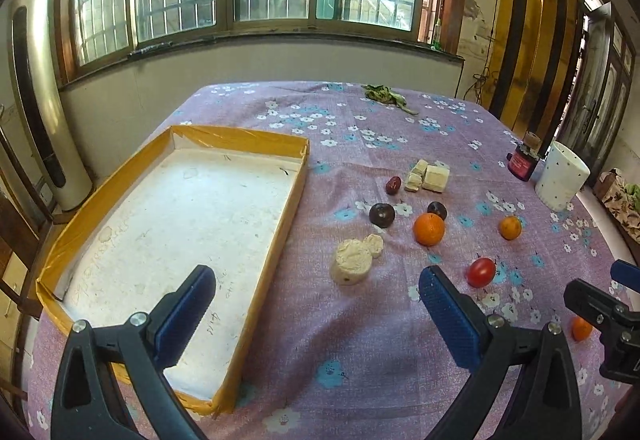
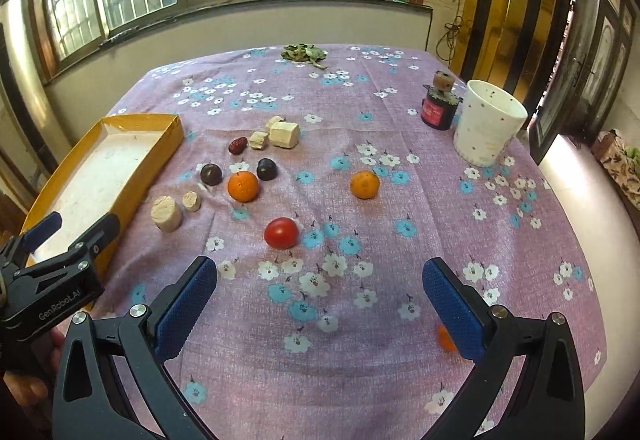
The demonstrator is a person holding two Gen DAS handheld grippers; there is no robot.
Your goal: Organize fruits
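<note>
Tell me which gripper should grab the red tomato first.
Right, probably. The round red tomato lies straight ahead of the open right gripper; the left gripper faces bare cloth beside the yellow-edged tray.

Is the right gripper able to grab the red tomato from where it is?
Probably yes. The right gripper is wide open, and the red tomato sits just ahead of it on bare tablecloth, slightly toward the left finger. Nothing lies between them, and the nearest orange stands well apart.
</note>
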